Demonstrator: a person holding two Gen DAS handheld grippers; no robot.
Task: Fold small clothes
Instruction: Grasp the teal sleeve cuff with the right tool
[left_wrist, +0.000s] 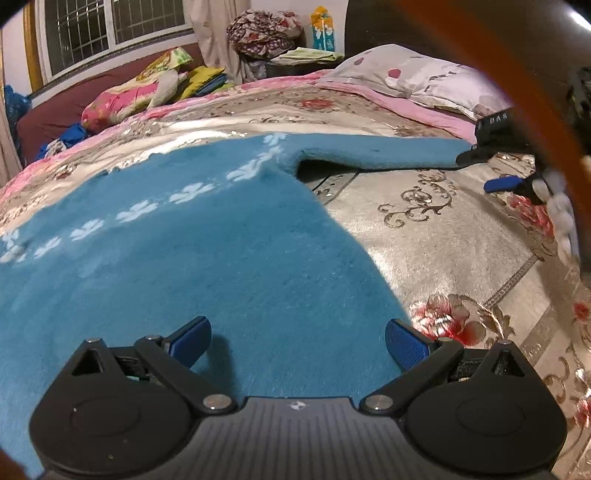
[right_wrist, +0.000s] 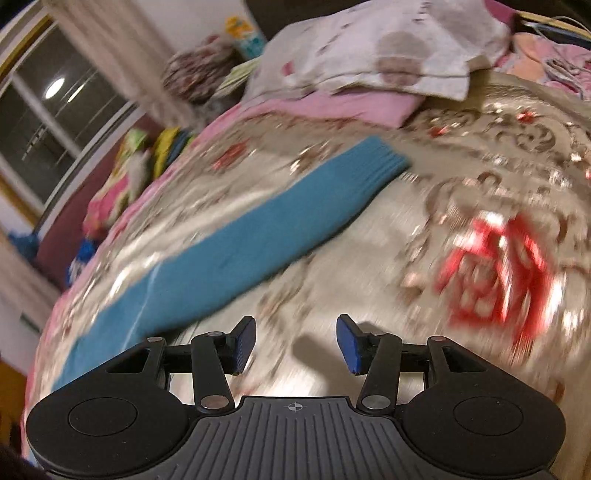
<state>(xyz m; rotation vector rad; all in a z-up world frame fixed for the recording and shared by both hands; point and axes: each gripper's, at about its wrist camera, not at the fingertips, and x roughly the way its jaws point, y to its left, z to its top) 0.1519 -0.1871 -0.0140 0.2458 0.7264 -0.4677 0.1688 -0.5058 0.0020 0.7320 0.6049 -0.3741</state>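
Sweater (left_wrist: 184, 258) cuff (right_wrist: 384, 162), somewhat blurred, shows only rightward.

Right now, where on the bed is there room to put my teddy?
Bare bedspread lies right of the blue sweater, below its sleeve. Crowded: pillow at the head, and the cushions by the window.

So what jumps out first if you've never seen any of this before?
The fuzzy blue sweater spread flat over a shiny floral bedspread, with a row of white flowers across it and one sleeve stretched out sideways. Next, the two black grippers with blue pads: the left gripper open above the sweater's body, the right gripper open over bare bedspread beside the sleeve.
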